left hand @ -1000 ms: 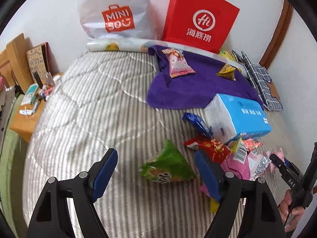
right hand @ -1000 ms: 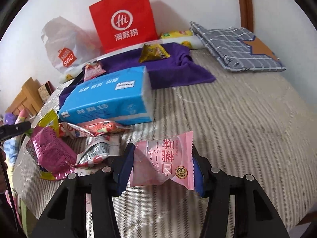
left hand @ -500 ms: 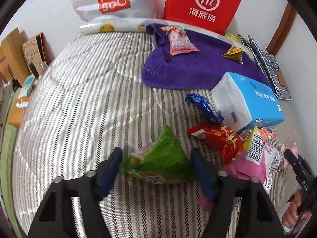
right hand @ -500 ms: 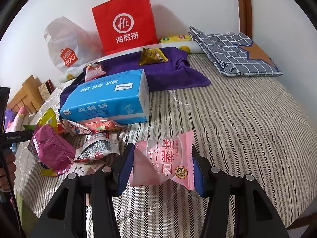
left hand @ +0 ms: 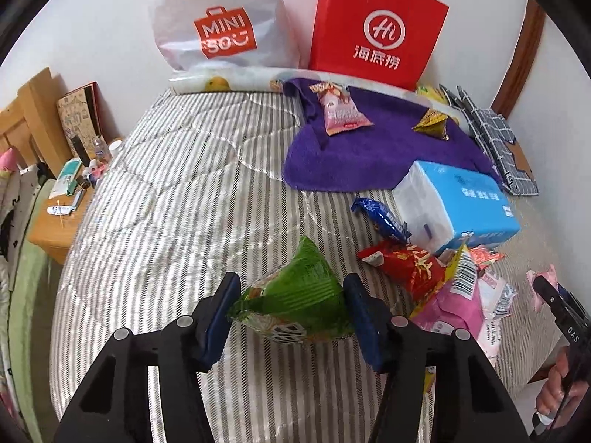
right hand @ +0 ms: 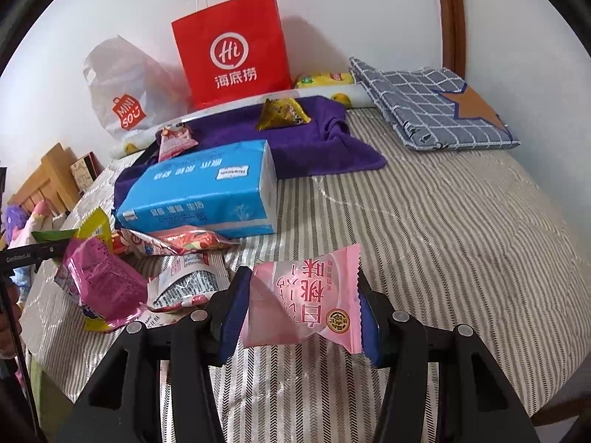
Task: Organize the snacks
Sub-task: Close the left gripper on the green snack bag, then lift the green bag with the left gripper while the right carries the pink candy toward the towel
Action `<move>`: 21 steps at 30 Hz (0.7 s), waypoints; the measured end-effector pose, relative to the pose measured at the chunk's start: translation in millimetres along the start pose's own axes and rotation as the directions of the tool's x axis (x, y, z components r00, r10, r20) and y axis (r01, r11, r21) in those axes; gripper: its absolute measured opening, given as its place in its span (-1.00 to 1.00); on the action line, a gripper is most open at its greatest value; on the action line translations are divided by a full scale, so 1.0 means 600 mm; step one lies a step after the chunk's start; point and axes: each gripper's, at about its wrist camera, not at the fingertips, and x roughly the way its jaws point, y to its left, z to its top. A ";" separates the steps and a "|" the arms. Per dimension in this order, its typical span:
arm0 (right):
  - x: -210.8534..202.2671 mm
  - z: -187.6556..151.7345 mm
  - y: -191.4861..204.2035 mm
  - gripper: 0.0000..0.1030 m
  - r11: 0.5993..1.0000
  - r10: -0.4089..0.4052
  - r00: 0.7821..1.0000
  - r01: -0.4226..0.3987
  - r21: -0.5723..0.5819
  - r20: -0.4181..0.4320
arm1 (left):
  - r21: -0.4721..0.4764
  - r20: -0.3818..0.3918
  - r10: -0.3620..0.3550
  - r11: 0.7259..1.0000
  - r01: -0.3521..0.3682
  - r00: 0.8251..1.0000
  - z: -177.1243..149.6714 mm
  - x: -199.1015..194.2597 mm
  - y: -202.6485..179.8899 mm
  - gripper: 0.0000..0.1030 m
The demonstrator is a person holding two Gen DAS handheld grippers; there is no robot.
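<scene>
Left gripper fingers just closed, gripping green snack packet; right gripper grips pink candy packet.

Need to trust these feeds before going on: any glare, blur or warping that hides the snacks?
Left wrist view: sharp, glare on the striped bedcover, green packet crisp; edges bend, corners black. Right wrist view: evenly lit, pink packet print readable, red bag leans from fisheye warp.
</scene>
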 end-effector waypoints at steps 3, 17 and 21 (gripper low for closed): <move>-0.016 0.005 0.002 0.02 1.000 -0.008 1.000 0.008 0.003 0.019 | 0.005 0.024 0.000 1.000 0.000 1.000 0.000 -0.021 0.000 0.07; -0.097 0.023 0.022 0.02 1.000 0.001 0.993 0.000 -0.010 0.119 | 0.021 0.063 -0.055 0.998 0.054 0.996 -0.010 -0.081 -0.025 0.07; -0.109 0.026 0.032 0.02 1.000 -0.002 0.991 0.006 -0.024 0.136 | 0.034 0.075 -0.069 0.997 0.067 0.995 -0.010 -0.094 -0.040 0.07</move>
